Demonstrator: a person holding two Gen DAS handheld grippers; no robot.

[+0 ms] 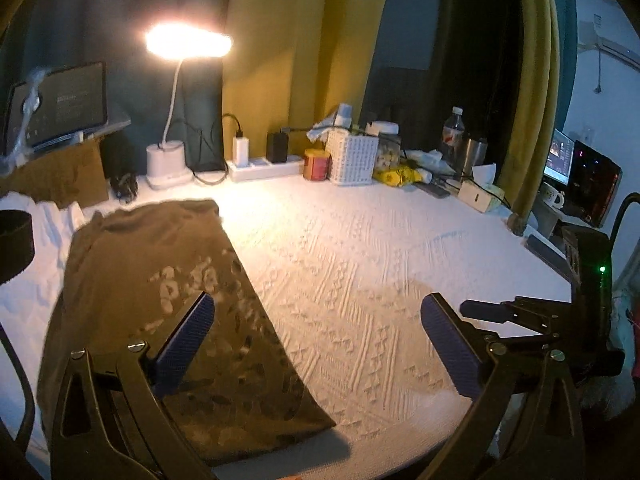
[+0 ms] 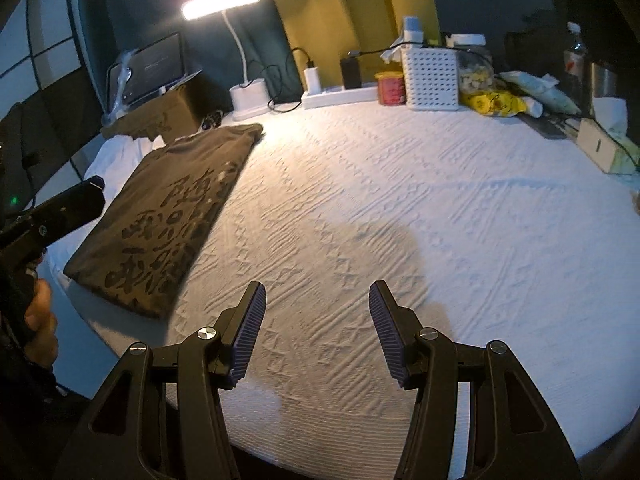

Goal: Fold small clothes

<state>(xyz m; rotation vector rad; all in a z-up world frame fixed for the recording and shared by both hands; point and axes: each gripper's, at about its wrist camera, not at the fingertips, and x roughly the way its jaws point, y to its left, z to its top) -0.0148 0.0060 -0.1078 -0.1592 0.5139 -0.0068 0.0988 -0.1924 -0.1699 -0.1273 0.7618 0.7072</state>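
Note:
A brown T-shirt [image 1: 160, 280] with a pale print lies folded into a long flat rectangle on the white textured cover [image 1: 360, 260]. In the left wrist view it fills the left side. My left gripper [image 1: 318, 308] hovers wide open above the shirt's right edge, its left pad over the print and its right pad over bare cover. Nothing is between the pads. In the right wrist view the shirt [image 2: 168, 216] lies to the left. My right gripper [image 2: 317, 290] hangs open over bare cover to the right of the shirt, holding nothing. A hand [image 2: 40, 312] holds the left tool at the frame's left edge.
Along the back stand a lit desk lamp [image 1: 188, 40], a power strip [image 1: 264, 168], a red can [image 1: 316, 164], a white perforated basket [image 1: 352, 160], a bottle [image 1: 454, 128] and a tissue box [image 1: 480, 196]. A tablet [image 1: 56, 108] rests on a cardboard box at the left.

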